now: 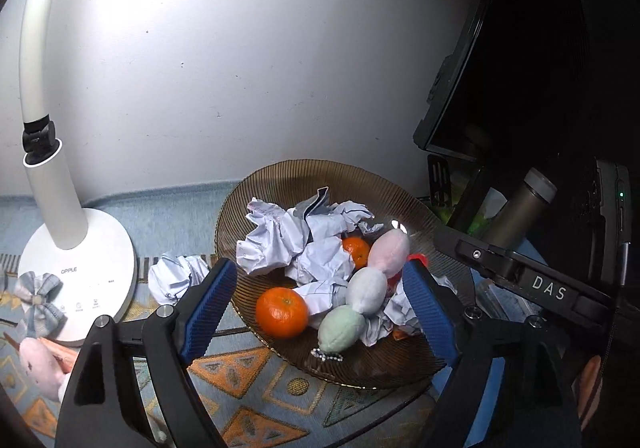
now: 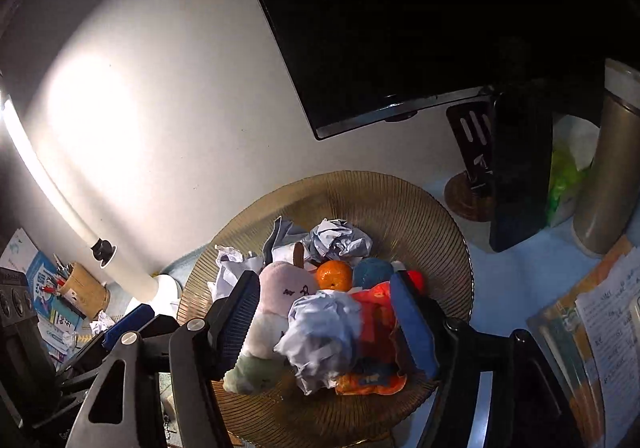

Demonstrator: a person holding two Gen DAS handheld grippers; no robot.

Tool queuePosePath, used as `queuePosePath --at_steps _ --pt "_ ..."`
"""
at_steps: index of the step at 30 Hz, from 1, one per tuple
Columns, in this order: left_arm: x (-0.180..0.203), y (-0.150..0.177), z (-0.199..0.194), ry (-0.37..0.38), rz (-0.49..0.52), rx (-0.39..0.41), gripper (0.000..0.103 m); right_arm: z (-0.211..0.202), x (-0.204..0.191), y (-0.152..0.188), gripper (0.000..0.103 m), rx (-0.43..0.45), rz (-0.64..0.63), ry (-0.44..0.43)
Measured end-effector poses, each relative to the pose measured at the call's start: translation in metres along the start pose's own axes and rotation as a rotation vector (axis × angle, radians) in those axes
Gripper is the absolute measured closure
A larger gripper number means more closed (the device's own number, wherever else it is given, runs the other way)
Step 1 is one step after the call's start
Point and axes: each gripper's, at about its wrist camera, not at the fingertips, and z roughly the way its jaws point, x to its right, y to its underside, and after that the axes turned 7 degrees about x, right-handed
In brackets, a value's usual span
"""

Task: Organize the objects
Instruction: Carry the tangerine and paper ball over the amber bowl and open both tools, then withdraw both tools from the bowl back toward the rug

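Both claws hang over the ribbed amber plate, jaws wide, nothing held. Left gripper: a mandarin and a three-lobed pastel plush lie between and just beyond its blue pads; crumpled paper is heaped further ahead. Right gripper: a paper ball sits between its pads, touching red-orange cloth. Judgement: sort paper from keepers; close low on one wad only, then lift straight so neighbours don't roll.
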Motion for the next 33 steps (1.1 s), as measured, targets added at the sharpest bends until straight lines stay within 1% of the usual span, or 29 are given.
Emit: queuePosePath --at_steps 5,6,8,11,13,14,16,17,18,20,21,24,26,28,30,33 --pt "-0.01 0.0 -0.041 -0.002 -0.027 0.027 0.019 -0.016 -0.002 0.009 0.037 -0.007 0.021 -0.02" --pt "-0.013 0.001 -0.054 -0.003 -0.027 0.039 0.019 -0.021 -0.006 0.011 0.037 -0.008 0.018 -0.023" --pt "-0.016 0.002 -0.083 -0.029 -0.015 0.067 0.019 -0.033 -0.017 0.016 0.037 -0.012 0.004 -0.036" --pt "-0.027 0.009 -0.132 -0.064 -0.006 0.112 0.019 -0.054 -0.04 0.03 0.037 -0.023 -0.028 -0.075" --pt "-0.037 0.021 -0.163 -0.108 -0.002 0.128 0.018 -0.066 -0.058 0.046 0.037 -0.059 -0.058 -0.114" --pt "-0.045 0.032 -0.178 -0.139 -0.007 0.139 0.014 -0.072 -0.067 0.056 0.037 -0.073 -0.077 -0.143" --pt "-0.064 0.056 -0.201 -0.211 -0.029 0.152 0.009 -0.078 -0.086 0.082 0.035 -0.102 -0.125 -0.167" --pt "-0.075 0.068 -0.21 -0.248 -0.044 0.152 0.009 -0.078 -0.095 0.096 0.033 -0.12 -0.153 -0.176" --pt "-0.085 0.08 -0.214 -0.288 -0.058 0.145 0.009 -0.076 -0.103 0.11 0.033 -0.136 -0.181 -0.182" --pt "-0.102 0.103 -0.219 -0.401 -0.036 0.143 0.009 -0.068 -0.115 0.138 0.033 -0.165 -0.23 -0.176" --pt "-0.108 0.113 -0.218 -0.433 -0.027 0.14 0.009 -0.063 -0.119 0.152 0.033 -0.175 -0.247 -0.174" --pt "-0.132 0.132 -0.216 -0.429 -0.081 0.117 0.009 -0.047 -0.124 0.179 0.033 -0.203 -0.269 -0.18" --pt "-0.144 0.134 -0.215 -0.422 -0.125 0.103 0.009 -0.041 -0.125 0.19 0.033 -0.21 -0.277 -0.176" --pt "-0.152 0.134 -0.214 -0.4 -0.16 0.106 0.009 -0.038 -0.129 0.193 0.033 -0.205 -0.305 -0.144" --pt "-0.158 0.136 -0.211 -0.394 -0.19 0.087 0.009 -0.041 -0.133 0.195 0.032 -0.184 -0.33 -0.14" --pt "-0.154 0.138 -0.213 -0.385 -0.185 0.092 0.009 -0.043 -0.139 0.198 0.028 -0.174 -0.376 -0.122"
